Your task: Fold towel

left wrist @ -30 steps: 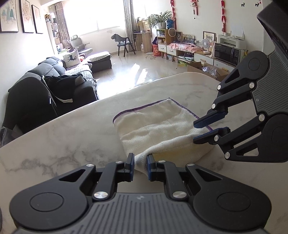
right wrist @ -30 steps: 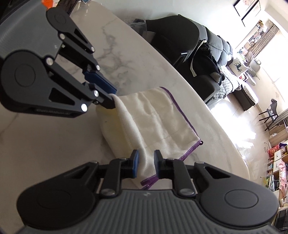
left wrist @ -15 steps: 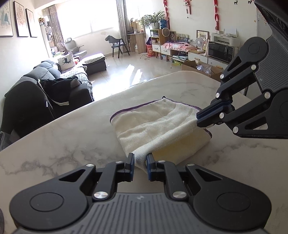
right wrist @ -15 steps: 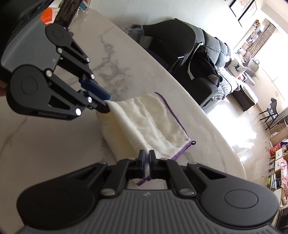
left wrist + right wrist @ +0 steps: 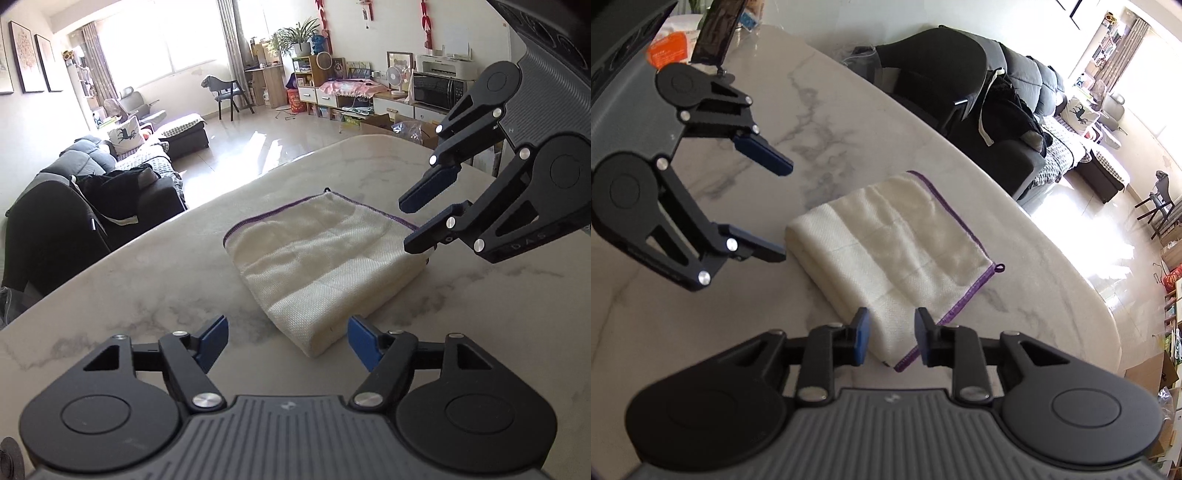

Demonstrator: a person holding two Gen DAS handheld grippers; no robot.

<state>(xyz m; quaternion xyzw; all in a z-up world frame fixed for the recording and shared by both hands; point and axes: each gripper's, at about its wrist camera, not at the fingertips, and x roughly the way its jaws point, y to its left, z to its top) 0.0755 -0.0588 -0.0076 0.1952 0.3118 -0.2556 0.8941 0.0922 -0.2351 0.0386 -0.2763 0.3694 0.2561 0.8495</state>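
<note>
A cream towel (image 5: pixel 325 258) with purple edging lies folded flat on the white marble table (image 5: pixel 147 295). My left gripper (image 5: pixel 288 343) hovers over the towel's near folded corner. Its jaws are opening wide, and the corner lies between them untouched. In the right wrist view the towel (image 5: pixel 886 243) stretches away from my right gripper (image 5: pixel 892 332). That gripper's jaws are opening too, and the purple-edged corner sits between the pads without being pressed. Each gripper shows in the other's view: the right gripper (image 5: pixel 409 225) at the towel's right end, the left gripper (image 5: pixel 779 212) at its left end.
The table's curved far edge runs just past the towel. Behind it stands a dark chair (image 5: pixel 934 70) draped with clothing, then a grey sofa (image 5: pixel 122 166). An orange packet (image 5: pixel 666 51) and a propped dark phone (image 5: pixel 716 31) sit at the table's far left.
Both grippers were shut on the towel's near corners. Both have now let go and spread their jaws, and the towel has settled flat in its fold.
</note>
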